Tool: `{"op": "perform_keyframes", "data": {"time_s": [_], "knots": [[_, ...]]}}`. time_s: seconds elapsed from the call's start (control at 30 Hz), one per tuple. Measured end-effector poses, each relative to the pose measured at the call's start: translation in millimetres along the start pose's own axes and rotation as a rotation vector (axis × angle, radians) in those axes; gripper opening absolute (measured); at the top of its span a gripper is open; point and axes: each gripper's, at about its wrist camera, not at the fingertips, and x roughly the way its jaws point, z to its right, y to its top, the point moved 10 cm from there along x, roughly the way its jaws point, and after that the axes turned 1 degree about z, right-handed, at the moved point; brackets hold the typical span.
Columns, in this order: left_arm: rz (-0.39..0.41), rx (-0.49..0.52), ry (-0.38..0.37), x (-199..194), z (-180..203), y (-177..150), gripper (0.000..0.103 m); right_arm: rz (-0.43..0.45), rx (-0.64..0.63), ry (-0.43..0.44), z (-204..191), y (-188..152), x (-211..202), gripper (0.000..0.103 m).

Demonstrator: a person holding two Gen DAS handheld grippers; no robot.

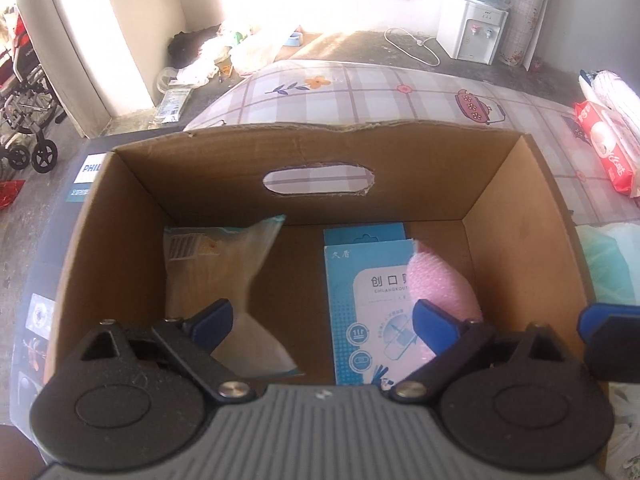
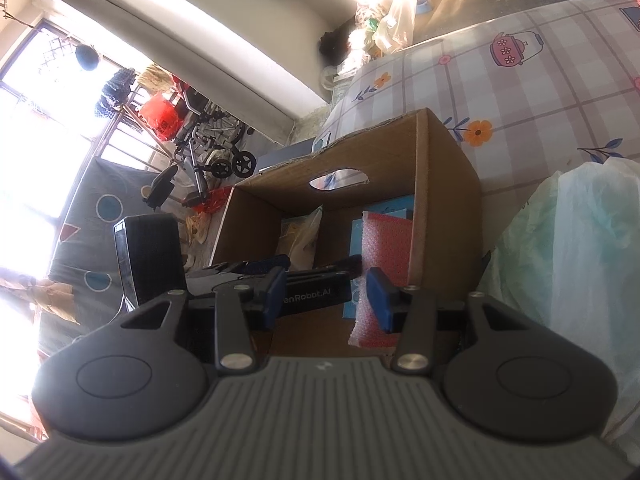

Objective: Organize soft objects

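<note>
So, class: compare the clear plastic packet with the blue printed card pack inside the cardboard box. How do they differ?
The clear plastic packet is see-through, crumpled and bulging; the blue printed card pack is opaque, flat and straight-edged. The packet lies on the left, the pack on the right, partly under pink bubble wrap. Both lie on the floor of the cardboard box.

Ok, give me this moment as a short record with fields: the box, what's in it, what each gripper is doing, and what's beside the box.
container: cardboard box, open top, oval handle hole in far wall
contents: clear plastic bag on the left; blue packet and pink foam piece on the right
left gripper: open, empty, above the box
right gripper: open, nothing gripped, pink foam beside one finger
beside the box: pale green plastic bag on the checked cloth
</note>
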Motion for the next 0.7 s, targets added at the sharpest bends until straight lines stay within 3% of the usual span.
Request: {"op": "perform_keyframes", "data": {"time_s": [0.17,0.23,0.43,0.6,0.7], "knots": [[0.048,-0.072,0.031,-40,-36,-1,0.097,-0.045,-0.082,-0.007,-29,-11,4,0.047],[0.080,-0.096,0.051,-59,-55,-3,0.097,-0.084,-0.131,-0.024,-42,-20,10,0.052],[0.145,-0.150,0.091,-96,-101,-12,0.097,-0.167,-0.203,-0.092,-61,-49,29,0.052],[0.176,-0.218,0.122,-109,-134,-22,0.098,-0.320,-0.250,-0.164,-62,-95,68,0.055],[0.174,-0.256,0.106,-111,-143,-28,0.098,-0.391,-0.262,-0.265,-46,-115,100,0.056]]}}
